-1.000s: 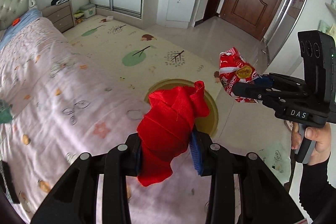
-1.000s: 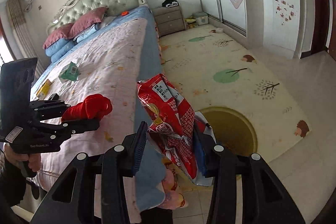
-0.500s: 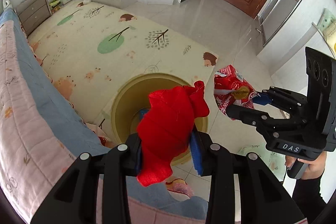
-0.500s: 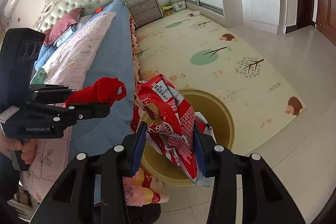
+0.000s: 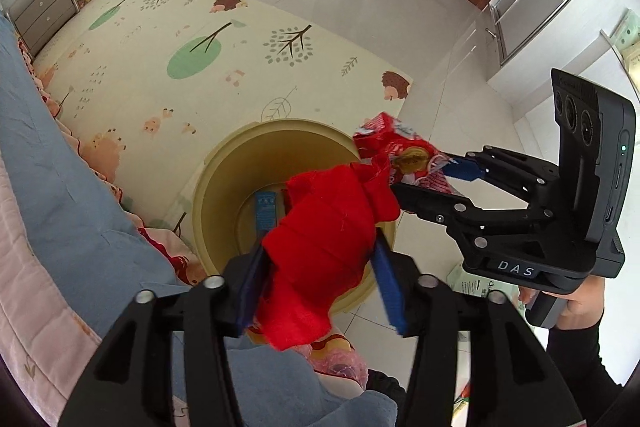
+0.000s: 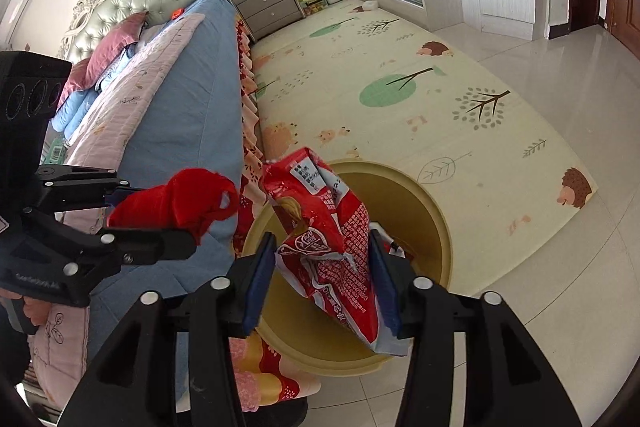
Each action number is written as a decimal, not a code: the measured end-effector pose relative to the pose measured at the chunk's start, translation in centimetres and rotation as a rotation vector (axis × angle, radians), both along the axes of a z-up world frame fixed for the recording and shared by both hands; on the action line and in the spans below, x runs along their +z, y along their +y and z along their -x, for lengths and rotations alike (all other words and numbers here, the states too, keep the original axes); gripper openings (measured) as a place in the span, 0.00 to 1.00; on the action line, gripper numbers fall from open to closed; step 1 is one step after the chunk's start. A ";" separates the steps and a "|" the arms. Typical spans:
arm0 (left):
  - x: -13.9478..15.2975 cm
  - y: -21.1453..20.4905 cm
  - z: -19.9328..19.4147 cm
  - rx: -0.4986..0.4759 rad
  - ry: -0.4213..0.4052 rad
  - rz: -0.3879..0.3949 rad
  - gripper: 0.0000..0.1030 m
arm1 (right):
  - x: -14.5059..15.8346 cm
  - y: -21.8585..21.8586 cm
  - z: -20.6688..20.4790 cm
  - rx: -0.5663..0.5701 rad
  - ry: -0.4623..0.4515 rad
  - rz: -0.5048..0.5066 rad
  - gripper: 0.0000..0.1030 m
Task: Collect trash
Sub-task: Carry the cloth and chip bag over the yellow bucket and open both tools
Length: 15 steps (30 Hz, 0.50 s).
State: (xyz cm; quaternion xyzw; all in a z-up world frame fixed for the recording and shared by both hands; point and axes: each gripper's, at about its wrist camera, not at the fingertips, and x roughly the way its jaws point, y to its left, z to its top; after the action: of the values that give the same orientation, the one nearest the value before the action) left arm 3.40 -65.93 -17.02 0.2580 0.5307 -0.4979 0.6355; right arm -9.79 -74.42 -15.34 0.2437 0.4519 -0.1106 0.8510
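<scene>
While both grippers hang over the yellow bin [image 5: 224, 187], their jaws have just been opening, and each still has a piece of trash between its pads. The left gripper [image 5: 320, 283] has its jaws half wide around a red cloth [image 5: 324, 239]; the blue pads stand a little off the cloth on both sides, so the cloth looks loose. It is above the bin's near rim. The right gripper [image 6: 322, 279] has its jaws also half wide, with a red snack bag [image 6: 332, 239] between them, apart from the pads, above the bin's opening. In the left wrist view a blue packet [image 5: 266, 209] lies on the bottom of the bin. The bin stands on the floor just beside the bed [image 6: 176, 115], at the edge of the play mat [image 6: 400, 99].
</scene>
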 end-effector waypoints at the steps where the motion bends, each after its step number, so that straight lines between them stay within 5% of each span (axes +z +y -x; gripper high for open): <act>1: -0.1 -0.1 0.0 -0.001 -0.002 -0.005 0.83 | -0.2 -0.1 0.0 -0.009 0.009 0.011 0.66; 8: -1.4 -0.4 -0.5 0.027 0.012 -0.068 0.88 | -2.3 -0.6 0.9 -0.036 0.057 -0.018 0.66; 15: -1.2 0.0 -0.8 0.038 0.003 -0.047 0.88 | -2.5 -0.3 1.3 -0.039 0.070 -0.024 0.65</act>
State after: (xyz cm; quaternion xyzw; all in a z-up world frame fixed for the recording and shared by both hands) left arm 4.15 -65.95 -18.24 0.2619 0.5479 -0.4734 0.6380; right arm -11.13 -74.74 -17.80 0.2585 0.4777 -0.1300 0.8295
